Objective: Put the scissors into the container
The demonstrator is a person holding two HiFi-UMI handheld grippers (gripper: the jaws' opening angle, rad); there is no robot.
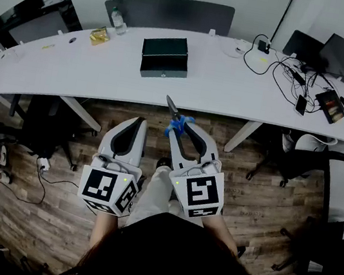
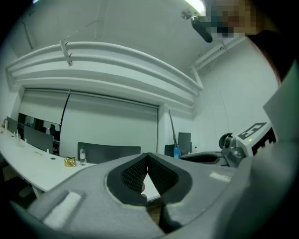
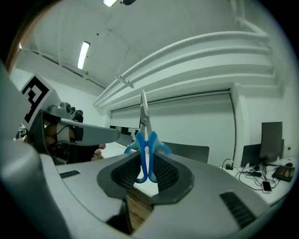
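My right gripper [image 1: 179, 125] is shut on the blue handles of the scissors [image 1: 175, 119], whose steel blades point up and away over the table's near edge. In the right gripper view the scissors [image 3: 145, 151] stand upright between the pads, blades together. The container [image 1: 165, 56], a dark green open box, sits on the white table [image 1: 220, 83] well beyond the scissors. My left gripper [image 1: 141, 120] hangs beside the right one over the floor, shut with nothing between its pads [image 2: 135, 173].
A water bottle [image 1: 117, 21] and a yellow packet [image 1: 99, 36] lie at the table's back left. Cables, a phone [image 1: 301, 104] and monitors [image 1: 323, 53] crowd its right end. Office chairs [image 1: 50, 126] stand under and beside the table on the wooden floor.
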